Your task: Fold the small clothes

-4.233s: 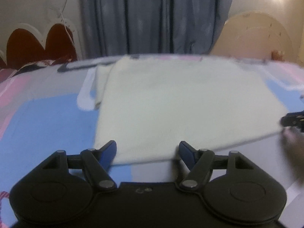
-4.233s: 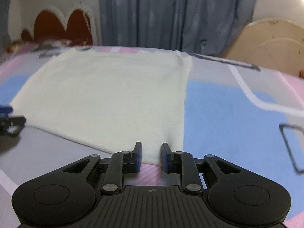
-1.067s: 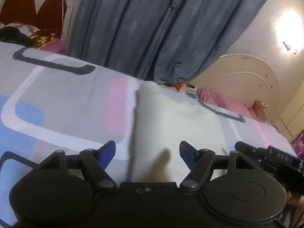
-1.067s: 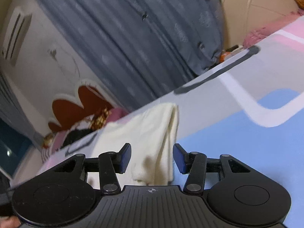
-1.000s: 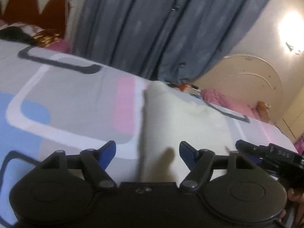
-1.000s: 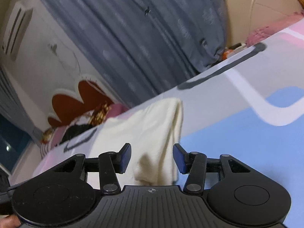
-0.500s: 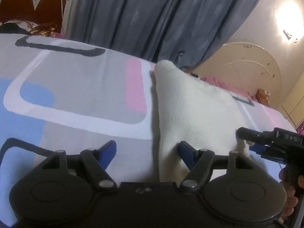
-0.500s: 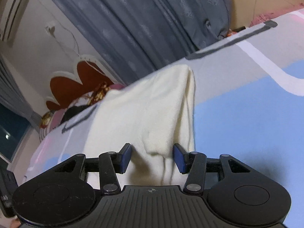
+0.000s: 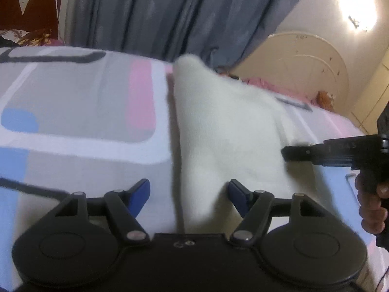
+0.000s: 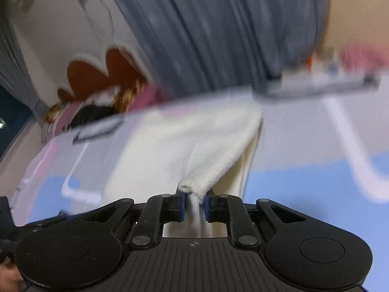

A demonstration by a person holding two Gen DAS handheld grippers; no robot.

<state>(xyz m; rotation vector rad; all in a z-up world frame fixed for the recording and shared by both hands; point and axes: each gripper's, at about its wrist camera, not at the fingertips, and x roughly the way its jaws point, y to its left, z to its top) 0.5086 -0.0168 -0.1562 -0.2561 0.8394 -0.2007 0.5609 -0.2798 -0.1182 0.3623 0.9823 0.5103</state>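
Count: one cream-white knitted garment (image 9: pixel 226 131), folded, on one bedsheet printed in grey, pink and blue blocks (image 9: pixel 73 112). Two black two-finger grippers with blue pads: left gripper (image 9: pixel 189 192), right gripper (image 10: pixel 193 206). One grey-blue curtain (image 9: pixel 170 12); one lit wall lamp (image 9: pixel 356 2); one red scalloped headboard (image 10: pixel 102 73).

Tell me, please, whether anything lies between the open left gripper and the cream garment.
Nothing visible does. The left gripper is open with the cream garment's near edge already between its fingers, on the patterned bedsheet. The right gripper is shut on another edge.
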